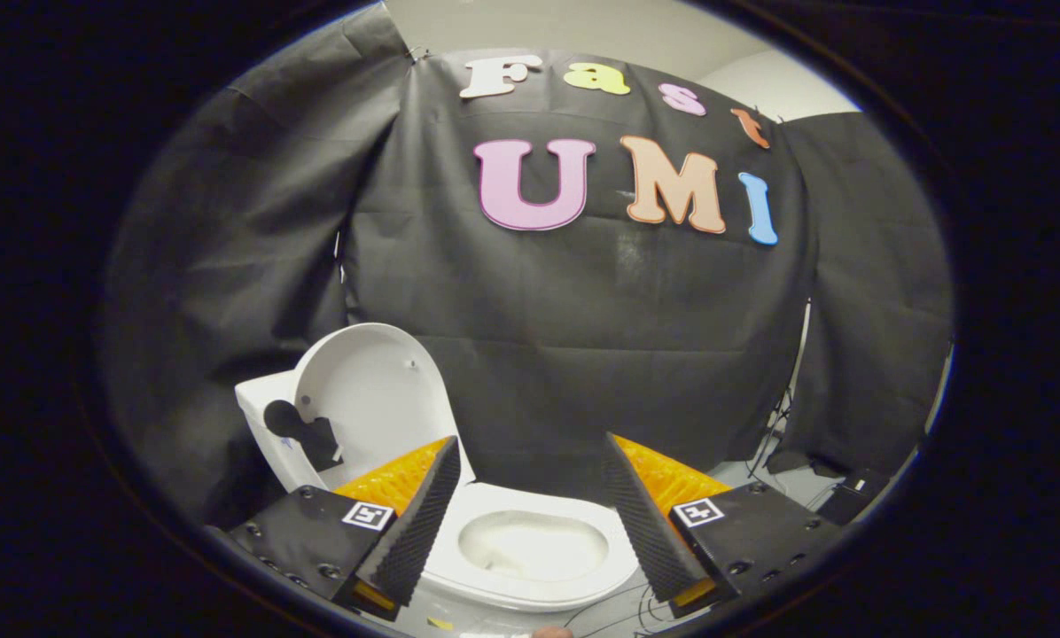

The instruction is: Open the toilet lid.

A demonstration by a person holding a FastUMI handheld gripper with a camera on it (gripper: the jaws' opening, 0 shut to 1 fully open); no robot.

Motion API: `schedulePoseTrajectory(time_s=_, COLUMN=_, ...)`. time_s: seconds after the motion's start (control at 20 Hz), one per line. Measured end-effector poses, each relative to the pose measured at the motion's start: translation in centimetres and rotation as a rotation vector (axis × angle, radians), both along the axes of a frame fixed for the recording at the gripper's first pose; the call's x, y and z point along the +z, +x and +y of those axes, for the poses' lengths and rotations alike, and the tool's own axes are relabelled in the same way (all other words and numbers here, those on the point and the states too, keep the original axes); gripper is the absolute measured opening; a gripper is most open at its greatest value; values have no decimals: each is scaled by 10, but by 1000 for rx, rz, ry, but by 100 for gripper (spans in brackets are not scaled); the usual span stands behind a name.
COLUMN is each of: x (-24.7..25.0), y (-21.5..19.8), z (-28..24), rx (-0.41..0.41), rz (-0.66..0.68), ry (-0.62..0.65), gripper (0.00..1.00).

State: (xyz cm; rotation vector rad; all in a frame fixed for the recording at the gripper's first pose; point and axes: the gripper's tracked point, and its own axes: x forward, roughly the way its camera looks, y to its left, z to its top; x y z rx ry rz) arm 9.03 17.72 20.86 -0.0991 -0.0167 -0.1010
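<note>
White ceramic makes up the toilet (530, 554), which sits low between and just beyond the two fingers of the gripper (530, 456). Its bowl (534, 545) is open to view, oval and pale inside, with a darker wet-looking patch toward the bottom; whether there is water in it cannot be told for sure. The seat ring (494, 501) lies flat around the bowl.

The toilet lid (375, 394) is already up, standing nearly upright beyond the left finger and leaning back against the tank (260, 416), whose corner shows just behind it. The lid's inner face is turned toward the gripper, with a small bumper spot near its upper rim and a dark shape on its lower left part.

The gripper's fingers are spread wide, one on either side of the bowl, with nothing between them and neither touching the toilet or the lid.

Black cloth (583, 354) hangs as a wall behind the toilet. Beyond the right finger, thin cables (774, 434) trail down to a pale floor (791, 483) beside a small dark box (849, 496)
</note>
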Motion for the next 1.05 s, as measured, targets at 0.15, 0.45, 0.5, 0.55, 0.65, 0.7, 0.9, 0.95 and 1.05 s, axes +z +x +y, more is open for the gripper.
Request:
schedulePoseTrajectory(time_s=0.15, x=-3, y=-5, z=-9, rx=-3, rz=-2, ry=14, gripper=99)
schedulePoseTrajectory(time_s=0.45, x=-2, y=-24, z=-27, rx=2, rz=-28, ry=12, gripper=98)
schedulePoseTrajectory(time_s=0.5, x=-1, y=-29, z=-31, rx=0, rz=-35, ry=24, gripper=98)
schedulePoseTrajectory(time_s=0.55, x=-1, y=-35, z=-34, rx=0, rz=-43, ry=42, gripper=98)
schedulePoseTrajectory(time_s=0.65, x=-7, y=-42, z=-38, rx=3, rz=-44, ry=66, gripper=98)
schedulePoseTrajectory(time_s=0.7, x=-10, y=-44, z=-42, rx=1, rz=-41, ry=65, gripper=99)
schedulePoseTrajectory(time_s=0.9, x=-19, y=-54, z=-60, rx=-8, rz=-43, ry=96, gripper=99)
schedulePoseTrajectory(time_s=0.95, x=-18, y=-57, z=-65, rx=-19, rz=-62, ry=82, gripper=99)
schedulePoseTrajectory(time_s=1.05, x=-18, y=-62, z=-77, rx=-41, rz=-89, ry=56, gripper=99)
